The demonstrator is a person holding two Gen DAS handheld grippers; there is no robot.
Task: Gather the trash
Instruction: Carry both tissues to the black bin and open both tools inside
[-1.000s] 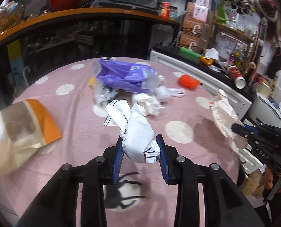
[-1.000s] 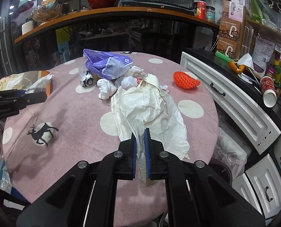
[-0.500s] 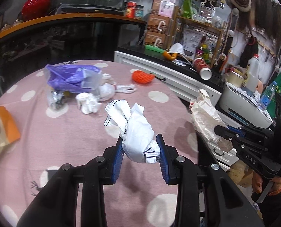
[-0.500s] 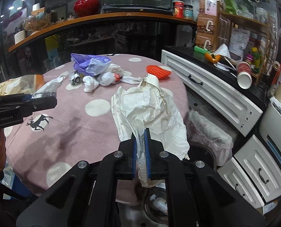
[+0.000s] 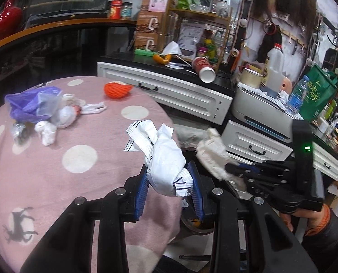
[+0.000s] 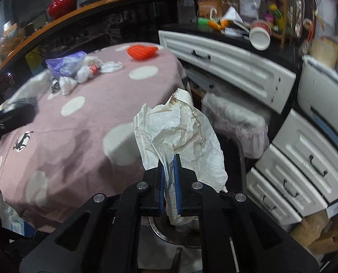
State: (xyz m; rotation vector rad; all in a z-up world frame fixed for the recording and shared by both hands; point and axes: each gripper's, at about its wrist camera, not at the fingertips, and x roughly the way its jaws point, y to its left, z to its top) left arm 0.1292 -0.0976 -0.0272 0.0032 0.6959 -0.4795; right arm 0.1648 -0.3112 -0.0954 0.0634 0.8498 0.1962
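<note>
My left gripper (image 5: 169, 177) is shut on a crumpled white wrapper (image 5: 162, 157) with dark stripes, held over the right edge of the round pink table (image 5: 55, 182). My right gripper (image 6: 169, 159) is shut on a large crumpled cream paper (image 6: 180, 132), hanging beyond the table edge above a dark bin (image 6: 175, 232) on the floor. In the left wrist view the right gripper (image 5: 231, 167) and its cream paper (image 5: 212, 154) show at right, over the bin (image 5: 191, 220). A heap of trash remains on the table: purple bag (image 5: 25, 104), white wads (image 5: 46, 132), orange net (image 5: 117, 89).
White drawer cabinets (image 6: 226, 61) stand close right of the table, more drawers (image 6: 305, 163) lower right. A red paper cup (image 5: 203, 68) lies on the black counter. A white fluffy cushion (image 6: 235, 120) sits between table and drawers. A hand (image 5: 310, 218) holds the right gripper.
Both grippers have swung right, from over the tabletop to past its edge, each keeping its trash. The bin below has come into view; the orange-and-beige bag has left the view.
</note>
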